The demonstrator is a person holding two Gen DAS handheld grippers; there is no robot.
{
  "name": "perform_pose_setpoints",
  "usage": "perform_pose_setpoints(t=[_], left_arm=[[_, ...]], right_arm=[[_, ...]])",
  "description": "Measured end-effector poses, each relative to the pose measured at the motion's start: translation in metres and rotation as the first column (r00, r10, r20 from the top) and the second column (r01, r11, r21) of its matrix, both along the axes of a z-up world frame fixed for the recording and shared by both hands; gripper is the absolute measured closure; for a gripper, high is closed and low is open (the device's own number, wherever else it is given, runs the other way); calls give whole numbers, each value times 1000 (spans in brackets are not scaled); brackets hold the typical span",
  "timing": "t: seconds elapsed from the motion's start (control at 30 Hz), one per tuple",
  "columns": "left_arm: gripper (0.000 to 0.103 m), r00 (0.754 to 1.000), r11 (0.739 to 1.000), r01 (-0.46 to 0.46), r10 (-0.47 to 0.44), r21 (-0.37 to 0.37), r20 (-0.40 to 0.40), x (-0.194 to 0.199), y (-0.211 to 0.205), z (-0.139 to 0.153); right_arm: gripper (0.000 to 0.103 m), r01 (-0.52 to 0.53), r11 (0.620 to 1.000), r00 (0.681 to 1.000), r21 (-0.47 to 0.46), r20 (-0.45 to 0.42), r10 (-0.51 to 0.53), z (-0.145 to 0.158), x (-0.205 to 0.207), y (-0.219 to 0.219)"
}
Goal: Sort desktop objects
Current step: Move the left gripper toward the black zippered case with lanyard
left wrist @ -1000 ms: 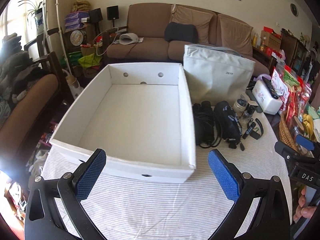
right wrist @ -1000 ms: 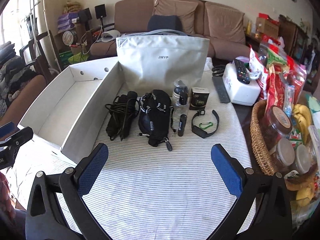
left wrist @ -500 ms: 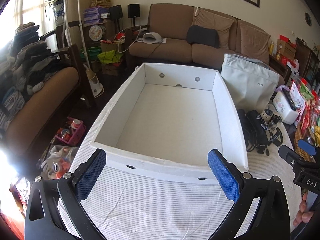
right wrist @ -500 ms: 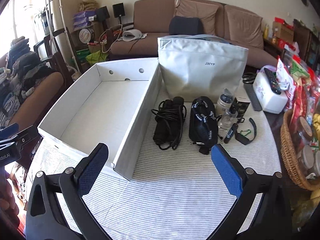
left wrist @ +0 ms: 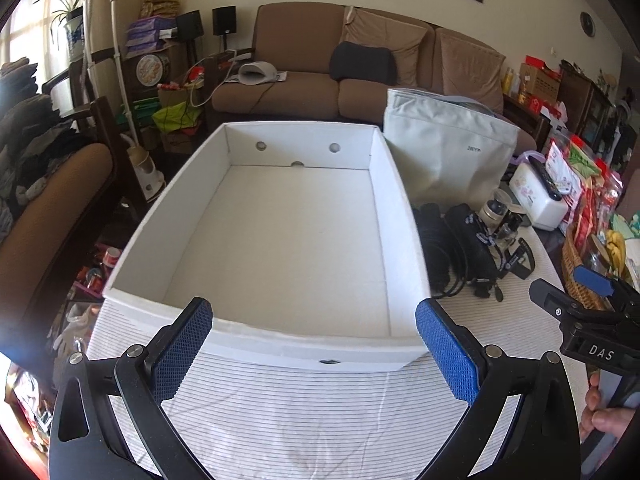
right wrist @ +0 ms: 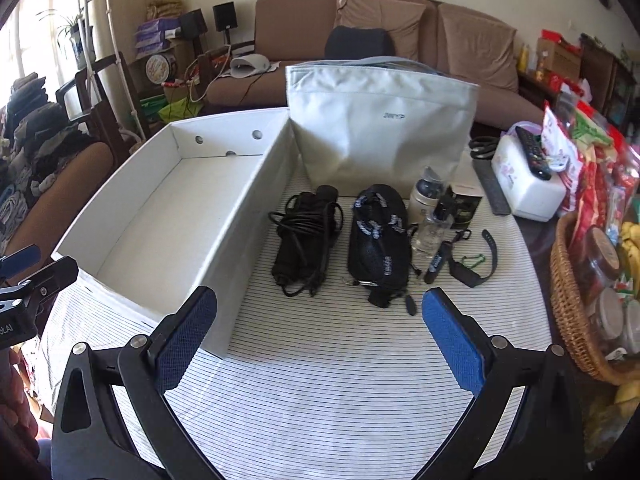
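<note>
Through the left wrist camera, the left gripper [left wrist: 314, 344] stands wide apart and holds nothing, its blue-padded fingers [left wrist: 182, 346] hanging over the near wall of the shallow white cardboard box [left wrist: 280, 346]. The box is bare inside and lies toward the left edge of the striped white tablecloth [left wrist: 304, 412], likely set there as the bin for sorting. Compared with half a second ago, this view has swung back to the right, so more of the clutter beside the box shows.

Through the right wrist camera, the right gripper [right wrist: 320, 338] is likewise spread wide and carries nothing. Just beyond it, right of the box, lie the coiled black power cable [right wrist: 306, 240], the black zip pouch with white-lettered strap [right wrist: 378, 242], a small clear bottle [right wrist: 434, 228] and a black wristband [right wrist: 476, 260], grouped near the middle of the cloth in front of the upright pale grey fabric bag [right wrist: 380, 128]. This view has drawn closer to those things than before, which suggests the cable or pouch is the first pick.
</note>
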State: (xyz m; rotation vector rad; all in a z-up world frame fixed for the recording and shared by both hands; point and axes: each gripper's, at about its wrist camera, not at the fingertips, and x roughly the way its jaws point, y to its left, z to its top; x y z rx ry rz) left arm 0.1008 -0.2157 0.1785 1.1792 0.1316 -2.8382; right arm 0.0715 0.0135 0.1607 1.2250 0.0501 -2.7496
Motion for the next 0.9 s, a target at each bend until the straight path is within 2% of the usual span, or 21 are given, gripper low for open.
perform_pose_setpoints(t=[0.17,0.37,0.5,0.73,0.8,0.9], left_arm=[[0,995,995,95,-95,9,1,-10,56,-11],[0,975,975,223,-223,17,-6,-15,123,-28],[0,959,959,282,-282,25,3,-27,163,-42],[0,956,955,290,-292,62,37,-62,199,-64],[0,956,954,289,-293,83,33,-72,205,-68],[0,965,965,253,-257,66,48,-90,212,-78]], right_arm=[[0,56,998,998,5,14,-56,-12,-4,68],[0,82,995,996,50,12,-83,-29,-8,133],[0,84,996,996,16,28,-84,-43,-16,162],[2,49,997,998,-56,29,-47,-57,-30,175],[10,40,997,999,-73,31,-38,-60,-35,177],[16,44,993,999,-105,32,-41,-62,-37,181]])
